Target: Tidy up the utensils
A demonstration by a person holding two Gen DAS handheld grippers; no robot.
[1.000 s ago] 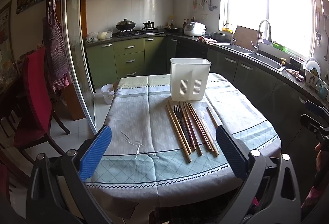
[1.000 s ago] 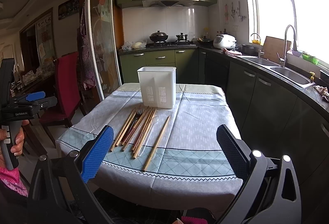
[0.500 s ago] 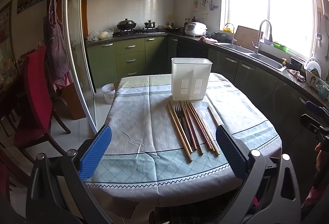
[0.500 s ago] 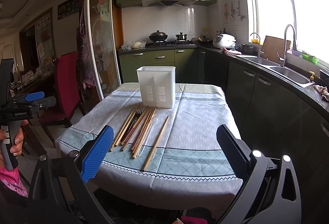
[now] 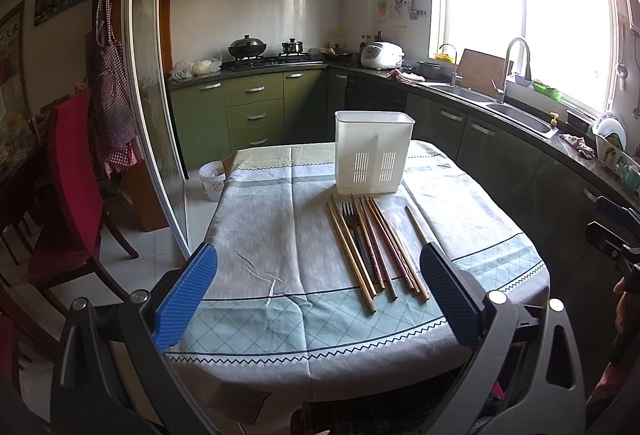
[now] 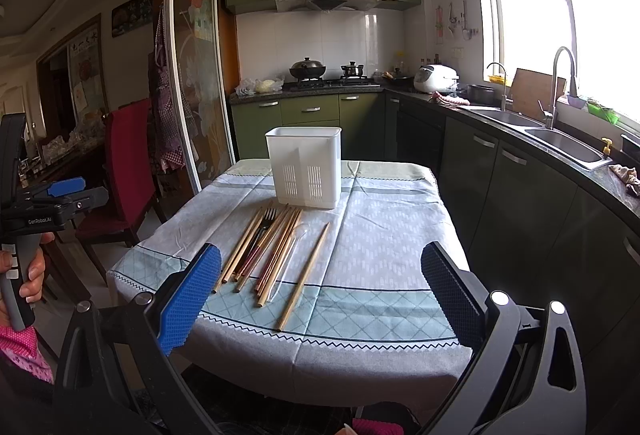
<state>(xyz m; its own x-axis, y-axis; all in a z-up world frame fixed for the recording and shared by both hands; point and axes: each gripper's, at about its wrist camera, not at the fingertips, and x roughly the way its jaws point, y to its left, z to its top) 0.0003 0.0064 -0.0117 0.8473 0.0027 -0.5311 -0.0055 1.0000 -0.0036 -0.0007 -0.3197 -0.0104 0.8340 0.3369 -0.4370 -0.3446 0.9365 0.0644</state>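
Right wrist view picks up something the left misses: a clear plastic spoon lying among the sticks, and a hand at 9 o'clock gripping the other tool's grey handle. The left wrist view gives only a sliver of that far tool at 3 o'clock.

Left tongs spread wide apart, blue ribbed pads, nothing between them. Right tongs equally wide, empty too.

On the bench, under a smooth patterned cloth, wooden chopsticks lie in a loose bundle with a dark fork among them, tines toward 12 o'clock. Their long axes run from the near edge toward the white holder, a slotted, boxy plastic tub standing upright just beyond their far tips. 1 chopstick lies apart, at the bundle's 3 o'clock side.
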